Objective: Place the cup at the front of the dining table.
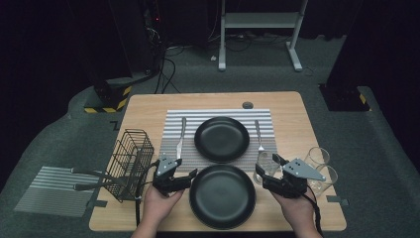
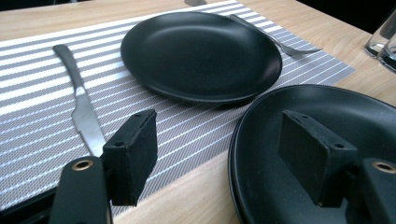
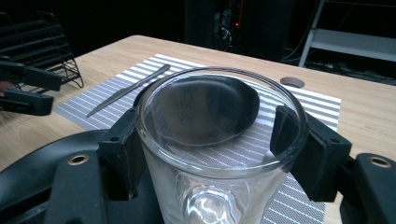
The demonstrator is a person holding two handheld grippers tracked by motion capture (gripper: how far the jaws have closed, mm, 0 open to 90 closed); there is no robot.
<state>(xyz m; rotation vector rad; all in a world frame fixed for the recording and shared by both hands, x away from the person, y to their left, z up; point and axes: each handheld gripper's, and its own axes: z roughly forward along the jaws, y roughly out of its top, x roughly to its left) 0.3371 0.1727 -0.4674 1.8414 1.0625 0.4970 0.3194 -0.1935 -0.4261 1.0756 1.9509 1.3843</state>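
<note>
Table (image 1: 148, 106) | mat (image 1: 171, 130): plate (image 1: 221, 139), knife (image 1: 181, 137) | right claw (image 1: 266, 170) grips glass (image 1: 263, 163)

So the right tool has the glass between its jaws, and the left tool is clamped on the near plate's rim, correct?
Not quite. The right tool does hold the glass, but the left tool is open: in the left gripper view its jaws stand apart over the near plate's rim without pressing on it.

Knife (image 1: 181, 138) left of far plate (image 1: 221, 139)
</note>
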